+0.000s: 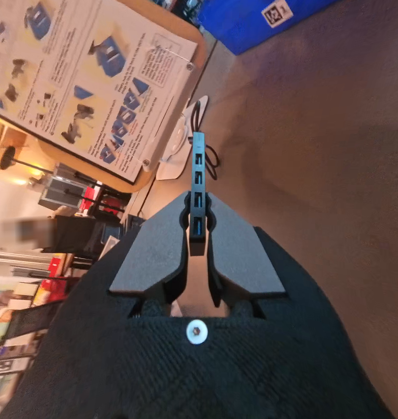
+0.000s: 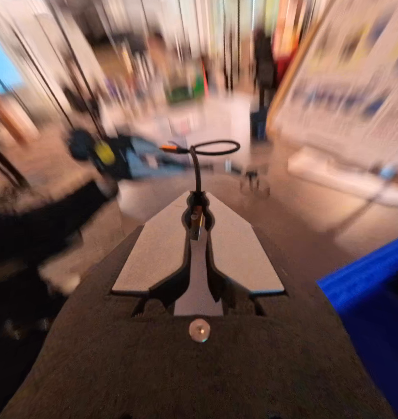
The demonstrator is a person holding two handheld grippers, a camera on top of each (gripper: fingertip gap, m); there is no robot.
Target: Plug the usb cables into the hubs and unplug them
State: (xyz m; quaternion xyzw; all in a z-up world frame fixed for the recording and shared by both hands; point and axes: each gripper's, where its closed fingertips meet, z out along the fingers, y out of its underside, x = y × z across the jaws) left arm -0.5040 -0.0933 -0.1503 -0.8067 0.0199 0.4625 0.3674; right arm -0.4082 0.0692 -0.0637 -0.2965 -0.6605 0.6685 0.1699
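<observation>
Black plastic hub: a slim USB hub (image 1: 198,192) stands on its narrow edge between the left tongs (image 1: 198,199), with four ports in a row facing the camera; the nearest port has a blue insert.
Left tongs: closed narrowly on the hub, gripping its near half by both flat sides; the far half sticks out past the tips.
Hub lead: a thin black lead (image 1: 210,158) leaves the far end of the hub and makes a loop over the brown worktop (image 1: 306,158).
Right tongs: the right tongs (image 2: 197,199) are closed on the plug end of a USB cable (image 2: 196,172); its metal plug (image 2: 196,229) points back toward the camera, between the fingers.
Cable path: the black cable rises from the tips, makes a loop, and ends in an orange connector (image 2: 169,148) on the left, held in the air.
Printed sheet: a board with an instruction sheet (image 1: 80,79) stands at the upper left of the left wrist view; it carries photos and lines of print, too blurred to read.
Blue bin: a blue bin (image 1: 261,25) at the top bears a white square-code tag (image 1: 277,12).
Right view: the background is strongly smeared; only a blue bin edge (image 2: 363,272) at the right is sure.
</observation>
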